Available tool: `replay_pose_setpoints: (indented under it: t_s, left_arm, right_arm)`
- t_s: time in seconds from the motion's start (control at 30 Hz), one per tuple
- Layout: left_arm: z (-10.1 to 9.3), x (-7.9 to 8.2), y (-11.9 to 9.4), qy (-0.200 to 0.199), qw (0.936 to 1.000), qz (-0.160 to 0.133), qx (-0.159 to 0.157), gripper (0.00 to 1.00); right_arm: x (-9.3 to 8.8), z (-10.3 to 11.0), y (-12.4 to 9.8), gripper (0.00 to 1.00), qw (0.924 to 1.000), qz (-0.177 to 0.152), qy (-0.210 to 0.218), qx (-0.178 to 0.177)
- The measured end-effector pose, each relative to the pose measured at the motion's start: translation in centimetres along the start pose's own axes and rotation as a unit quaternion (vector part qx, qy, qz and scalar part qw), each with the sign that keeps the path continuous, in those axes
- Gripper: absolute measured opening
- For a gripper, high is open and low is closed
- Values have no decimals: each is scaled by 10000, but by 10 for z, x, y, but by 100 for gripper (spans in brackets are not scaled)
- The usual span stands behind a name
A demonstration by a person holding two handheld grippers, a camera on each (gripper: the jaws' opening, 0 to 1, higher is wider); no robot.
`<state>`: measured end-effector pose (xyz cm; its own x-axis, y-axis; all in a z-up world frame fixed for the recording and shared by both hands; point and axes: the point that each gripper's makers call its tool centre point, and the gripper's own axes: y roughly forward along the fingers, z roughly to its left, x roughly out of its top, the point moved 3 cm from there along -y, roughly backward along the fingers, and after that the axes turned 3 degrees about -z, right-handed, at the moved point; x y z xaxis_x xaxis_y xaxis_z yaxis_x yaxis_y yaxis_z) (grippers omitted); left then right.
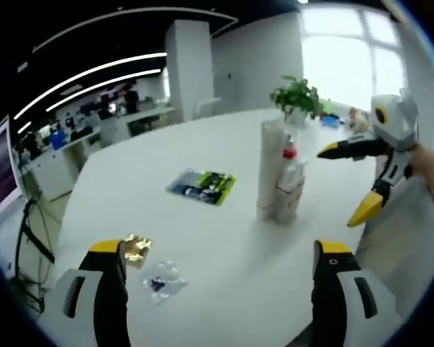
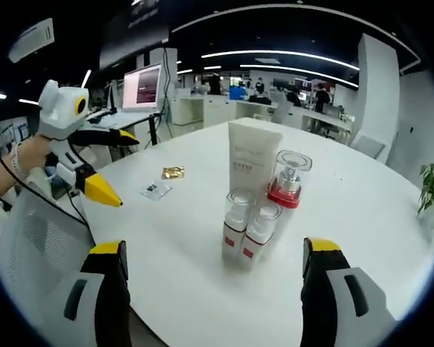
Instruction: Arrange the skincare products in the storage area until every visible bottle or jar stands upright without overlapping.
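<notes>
Several skincare products stand upright in a tight cluster on the white table (image 2: pixel 347 195). They are a tall white box (image 2: pixel 252 163), a clear-capped bottle with a red collar (image 2: pixel 289 177), and two small clear-capped bottles (image 2: pixel 236 224) (image 2: pixel 259 231) with red bands. The left gripper view has the same box (image 1: pixel 270 170) and red-collared bottle (image 1: pixel 291 155). My right gripper (image 2: pixel 213 247) is open, with the cluster just beyond its jaws. My left gripper (image 1: pixel 220 248) is open and holds nothing, farther from the cluster. Each gripper appears in the other's view, the right (image 1: pixel 345 181) and the left (image 2: pixel 119 166).
A green packet (image 1: pixel 202 186), a gold sachet (image 1: pixel 137 249) and a clear sachet (image 1: pixel 161 280) lie flat on the table. A potted plant (image 1: pixel 296 97) stands at its far side. A grey mesh chair back (image 2: pixel 36 238) is at the table edge. Office desks and a monitor (image 2: pixel 143 87) lie beyond.
</notes>
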<state>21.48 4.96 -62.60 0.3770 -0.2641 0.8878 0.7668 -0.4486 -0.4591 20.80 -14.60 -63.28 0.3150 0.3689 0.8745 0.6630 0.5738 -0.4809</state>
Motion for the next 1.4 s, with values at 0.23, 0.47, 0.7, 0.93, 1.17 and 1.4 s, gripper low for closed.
replay_pose_setpoints:
  t_s: [0.23, 0.47, 0.7, 0.93, 1.17, 1.4]
  left_arm:
    - [-1, -2, -8, -142, 9999, 81, 20, 99]
    - [-4, -5, -16, -318, 9993, 180, -111, 99]
    - [-9, -4, -20, -359, 9992, 176, -87, 99]
    - [-8, -8, -21, -367, 9991, 212, -59, 99]
    - [-7, -8, -21, -424, 9988, 213, -107, 99]
    - [-3, -5, -19, -419, 9988, 220, -118, 99]
  right_arm:
    - [9, 3, -12, 100, 9999, -85, -87, -2]
    - [21, 3, -19, 100, 9998, -100, -170, 19]
    - [23, 8, -18, 100, 9996, -30, -253, 146]
    - [24, 9, -20, 100, 9993, 51, -302, 208]
    - [29, 2, -22, 100, 9994, -10, -226, 250]
    - [30, 2, -20, 100, 9986, 27, -48, 521]
